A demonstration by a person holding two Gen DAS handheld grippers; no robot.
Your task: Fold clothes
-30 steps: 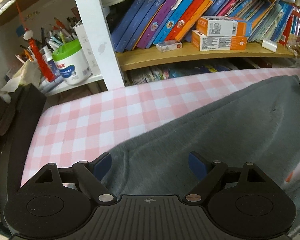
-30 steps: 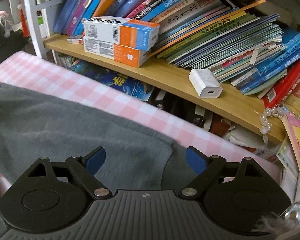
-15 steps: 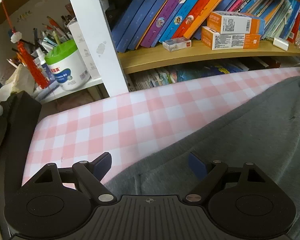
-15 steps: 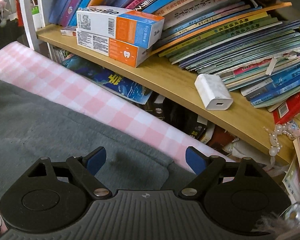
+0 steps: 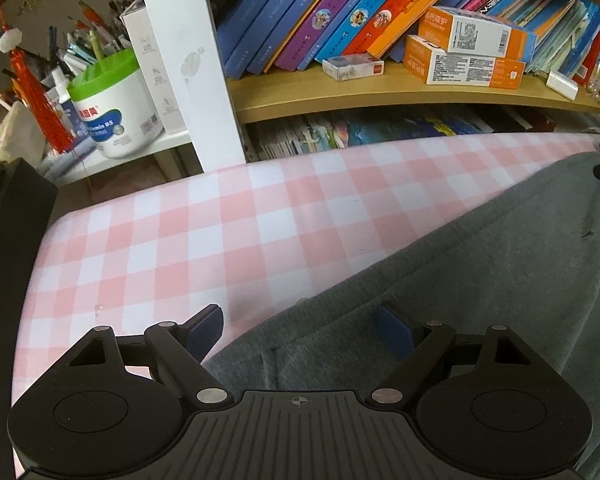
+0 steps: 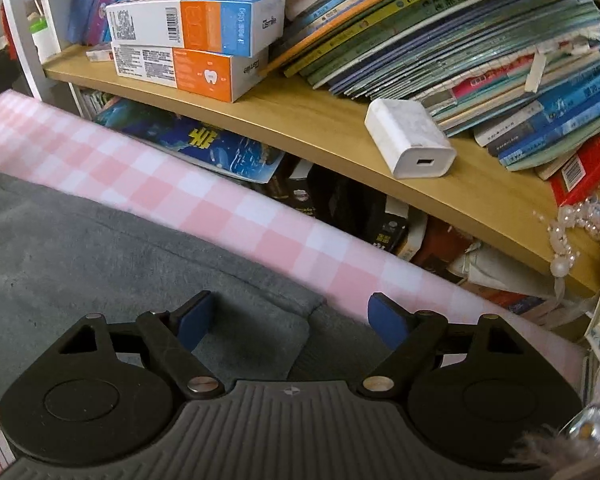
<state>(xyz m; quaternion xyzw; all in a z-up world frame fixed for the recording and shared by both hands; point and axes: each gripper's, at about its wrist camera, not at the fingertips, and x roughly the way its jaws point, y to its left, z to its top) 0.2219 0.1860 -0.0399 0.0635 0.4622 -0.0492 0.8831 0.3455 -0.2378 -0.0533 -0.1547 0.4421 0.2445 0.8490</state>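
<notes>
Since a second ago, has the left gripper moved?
Yes. The left gripper has slid left toward the garment edge: more checked cloth shows, and the white post sits further right.

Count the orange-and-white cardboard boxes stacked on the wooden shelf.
2. The upper box lies on top of the lower box, at the shelf's left end beside the leaning books; others may be hidden.

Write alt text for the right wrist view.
The open right tool hovers over a corner of a grey garment lying on a pink checked cloth. Behind it, a wooden shelf holds leaning books, two stacked orange boxes and a white charger.
</notes>
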